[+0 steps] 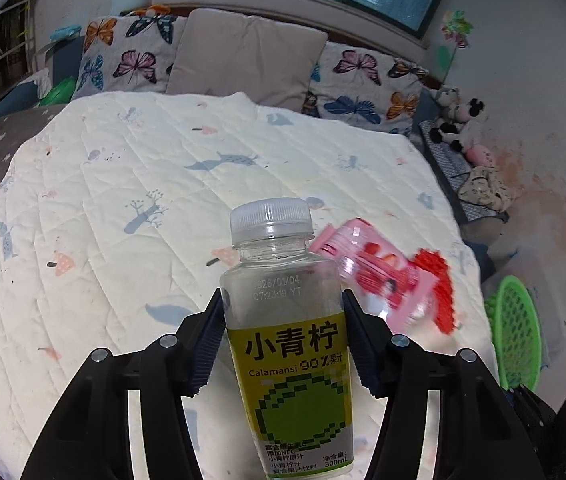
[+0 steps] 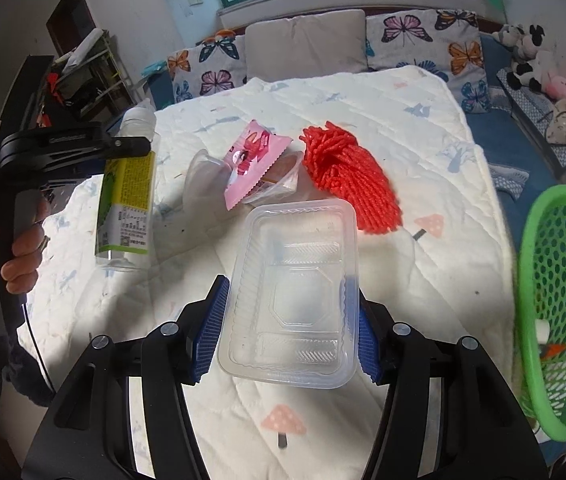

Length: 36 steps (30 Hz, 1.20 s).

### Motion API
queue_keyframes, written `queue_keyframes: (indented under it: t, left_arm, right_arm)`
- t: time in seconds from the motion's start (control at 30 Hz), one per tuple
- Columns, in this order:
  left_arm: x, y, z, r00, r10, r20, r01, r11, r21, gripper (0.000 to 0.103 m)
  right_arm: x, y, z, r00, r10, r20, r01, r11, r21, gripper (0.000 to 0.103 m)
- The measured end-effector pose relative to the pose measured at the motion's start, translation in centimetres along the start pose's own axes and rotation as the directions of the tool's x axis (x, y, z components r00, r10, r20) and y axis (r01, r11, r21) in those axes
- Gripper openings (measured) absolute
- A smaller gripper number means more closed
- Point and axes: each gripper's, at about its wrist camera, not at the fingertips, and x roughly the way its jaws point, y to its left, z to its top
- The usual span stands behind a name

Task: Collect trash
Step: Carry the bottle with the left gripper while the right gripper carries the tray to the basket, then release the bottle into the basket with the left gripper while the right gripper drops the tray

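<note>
Left tool (image 1: 283, 332) clamps the empty juice bottle (image 1: 287, 320) at centre frame, clear of the bed (image 1: 123, 184). Right tool (image 2: 289, 320) pinches the clear plastic tray (image 2: 291, 300) by its thin walls. Risk: walls flex, tray slips before reaching the green basket (image 2: 555, 280) at right edge. Pink wrapper (image 2: 255, 160) and red netting (image 2: 351, 172) remain on the quilt, upper centre.

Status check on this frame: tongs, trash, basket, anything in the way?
Left tongs shut on juice bottle. Right tongs shut on clear plastic tray. Pink wrapper and red mesh still on bed. Green basket at right, path clear.
</note>
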Motion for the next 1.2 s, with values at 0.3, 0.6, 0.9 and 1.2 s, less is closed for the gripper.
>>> queue_keyframes:
  t: [0.3, 0.6, 0.9, 1.2]
  left_arm:
    - [-3.7, -5.3, -1.2, 0.993, -0.11, 0.041, 0.106, 0.99, 0.093, 0.055]
    - [-3.1, -12.5, -2.1, 0.98, -0.197, 0.001, 0.193, 0.964, 0.183, 0.055]
    - [-1.9, -19.9, -2.7, 0.964, -0.261, -0.049, 0.264, 0.924, 0.275, 0.055]
    - [-0.9, -25.2, -3.7, 0.948, -0.304, -0.091, 0.316, 0.887, 0.337, 0.055]
  right_arm:
    - [-3.7, -2.1, -1.2, 0.998, -0.047, 0.05, 0.045, 0.998, 0.035, 0.058]
    - [-8.1, -7.3, -2.7, 0.986, -0.14, 0.09, 0.128, 0.983, 0.129, 0.058]
    - [-12.3, -13.5, -4.5, 0.96, -0.259, 0.106, 0.23, 0.947, 0.226, 0.058]
    - [-13.6, -18.8, -5.7, 0.939, -0.334, 0.085, 0.293, 0.903, 0.313, 0.059]
